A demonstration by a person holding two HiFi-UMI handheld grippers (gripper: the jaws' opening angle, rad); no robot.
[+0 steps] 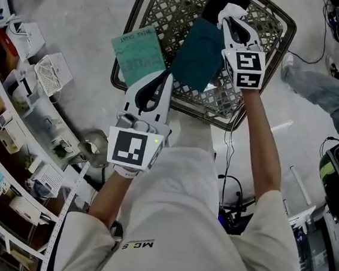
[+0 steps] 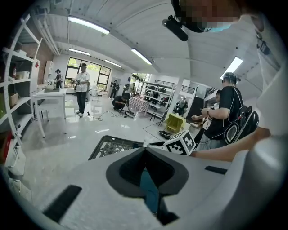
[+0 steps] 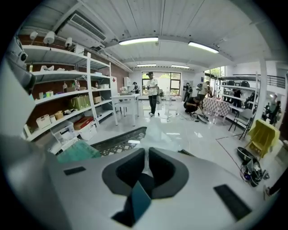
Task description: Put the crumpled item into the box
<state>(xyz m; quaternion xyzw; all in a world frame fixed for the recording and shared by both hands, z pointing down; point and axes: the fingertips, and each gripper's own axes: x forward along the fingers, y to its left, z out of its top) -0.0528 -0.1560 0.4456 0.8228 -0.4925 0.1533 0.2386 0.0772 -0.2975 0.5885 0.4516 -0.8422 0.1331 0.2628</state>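
Both pairs of jaws are closed on a dark teal sheet: the left gripper pinches its corner nearest the person, the right gripper its far corner. The sheet hangs over the black lattice basket, beside a pale green paper on the basket's left rim.

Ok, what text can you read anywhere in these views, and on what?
"MC S", upside down: the person's white shirt.
Light green paper sheet at the black mesh basket: heading and lines too blurred to read.
Dark teal sheet: no print seen.
Shelf boxes: labels too small.
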